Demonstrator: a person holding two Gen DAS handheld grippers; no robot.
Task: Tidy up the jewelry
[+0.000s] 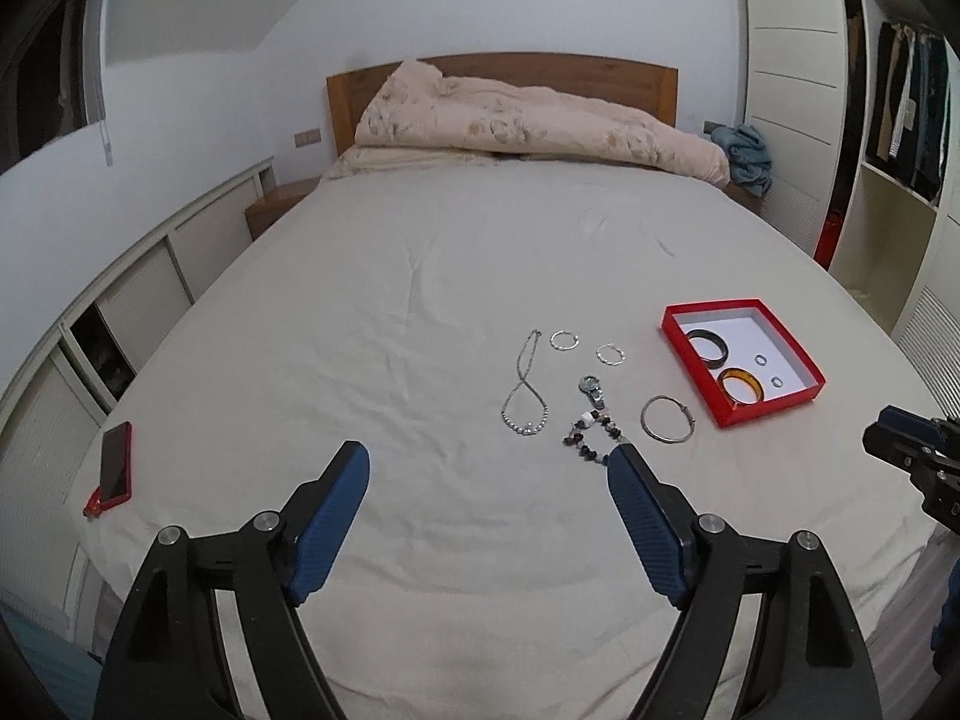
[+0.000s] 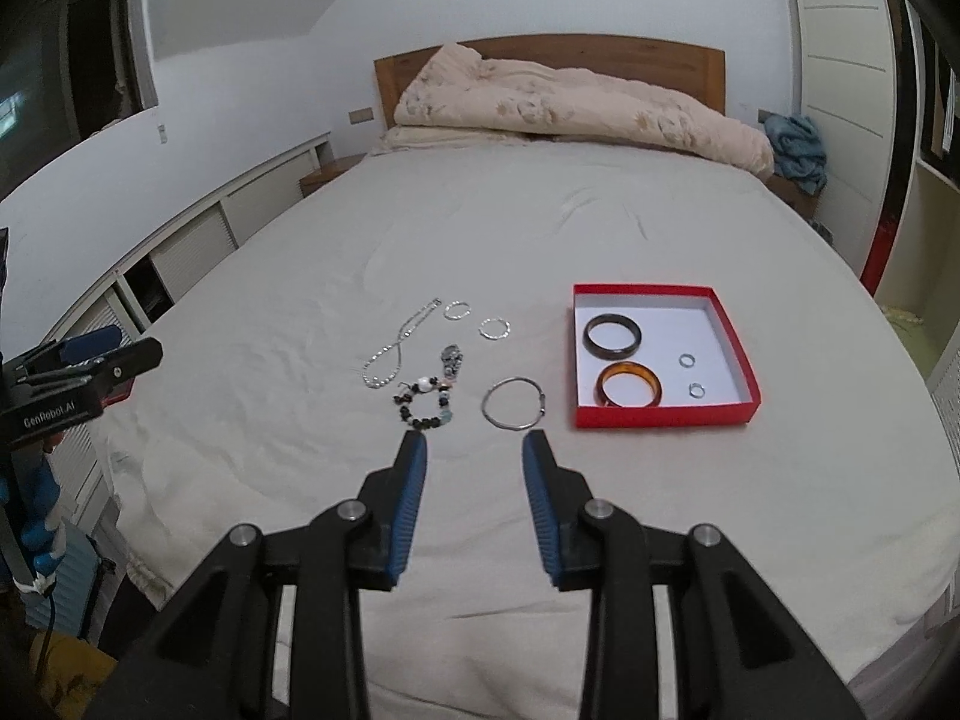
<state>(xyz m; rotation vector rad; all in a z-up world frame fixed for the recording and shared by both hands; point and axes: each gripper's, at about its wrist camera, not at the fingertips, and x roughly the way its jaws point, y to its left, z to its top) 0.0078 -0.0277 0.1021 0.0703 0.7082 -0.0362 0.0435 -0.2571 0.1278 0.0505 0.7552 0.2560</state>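
Both grippers looked alike: left gripper (image 1: 489, 465) and right gripper (image 2: 474, 450) had black angular linkage arms, round silver pivot screws, ribbed blue pads (image 2: 410, 507). White "GenRobot.AI" lettering marked the left gripper's black body.

Matt creased cloth sheet (image 2: 540, 540); shiny metal bangle (image 2: 515, 403); glossy amber bangle (image 2: 628, 391); wood headboard (image 2: 600, 51).

— What can't you make out from your left hand-held gripper (image 1: 489, 471)?
— Its right finger covers the end of the beaded bracelet (image 1: 591, 435). Your right hand-held gripper (image 1: 912, 462) is cut off by the picture's edge.
— And the two small rings (image 2: 690, 375) in the red box (image 2: 660, 417)?
— Too small to tell any detail. The watch (image 2: 451, 360) too.
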